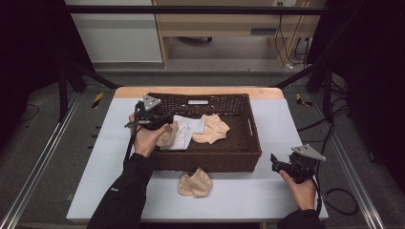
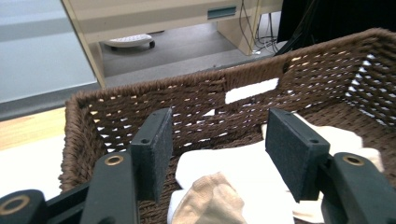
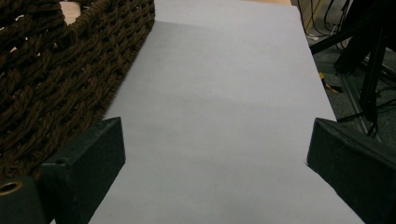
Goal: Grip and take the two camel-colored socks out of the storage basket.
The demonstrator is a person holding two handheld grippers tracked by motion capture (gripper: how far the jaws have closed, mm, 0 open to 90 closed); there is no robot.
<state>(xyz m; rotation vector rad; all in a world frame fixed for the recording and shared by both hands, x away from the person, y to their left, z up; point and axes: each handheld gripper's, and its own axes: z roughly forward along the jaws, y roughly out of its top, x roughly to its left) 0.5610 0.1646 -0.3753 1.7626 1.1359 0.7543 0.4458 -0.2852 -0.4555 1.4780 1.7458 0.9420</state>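
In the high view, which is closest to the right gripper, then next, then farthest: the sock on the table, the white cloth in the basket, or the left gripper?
From the right gripper:
1. Sock on the table, in front of the basket.
2. White cloth, inside the basket.
3. Left gripper, over the basket's left end.

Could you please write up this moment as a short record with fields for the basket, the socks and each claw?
basket: brown wicker basket on the white table, open top
socks inside: white sock in the middle, beige sock to its right, another beige sock under the left claw
sock outside: beige sock on the table in front of the basket
left claw: open over the basket's left end, nothing between the jaws
right claw: open, empty, beside the basket's right end
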